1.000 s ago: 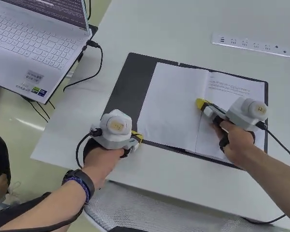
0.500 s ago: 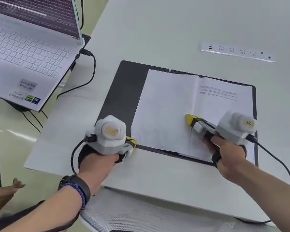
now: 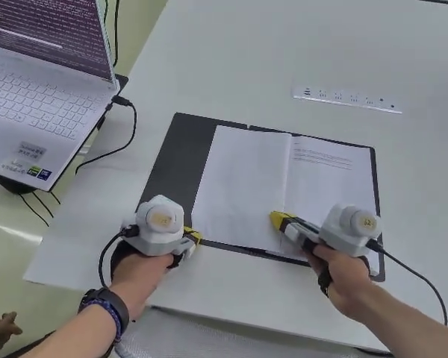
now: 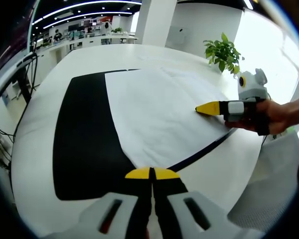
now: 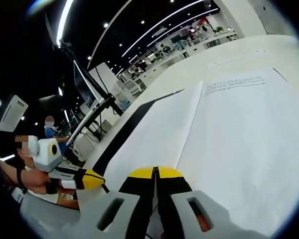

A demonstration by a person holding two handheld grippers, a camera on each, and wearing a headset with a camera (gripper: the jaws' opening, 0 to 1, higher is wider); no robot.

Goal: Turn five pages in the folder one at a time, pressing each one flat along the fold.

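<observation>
Head view, looking down on a white table [image 3: 231, 45]. A black folder [image 3: 172, 164] lies open at the centre of the picture. White sheets cover all but its left part: a blank left page [image 3: 239, 186] and a right page [image 3: 328, 186] with a few lines of small print along its top. The fold [image 3: 287, 171] between them runs roughly from 12 o'clock to 6 o'clock.

The right gripper [image 3: 278, 219], held in the person's right hand, sits at about 5 o'clock. Its yellow tips lie on the fold close to the near end. In the right gripper view its two jaws are pressed together with nothing between them, and the crease leads straight away from the tips.

The left gripper [image 3: 193, 238], held in the left hand, sits at 7 o'clock, at the folder's near edge just beside the corner of the left page. In the left gripper view its jaws are likewise closed and empty, the tips over the black cover, and a potted plant [image 4: 222, 50] stands at 1 o'clock.

A white laptop [image 3: 30, 89] is open at 10 o'clock with a dark cable [image 3: 108, 145] trailing from it. A white power strip [image 3: 347, 98] lies at 1 o'clock, well apart from the folder.
</observation>
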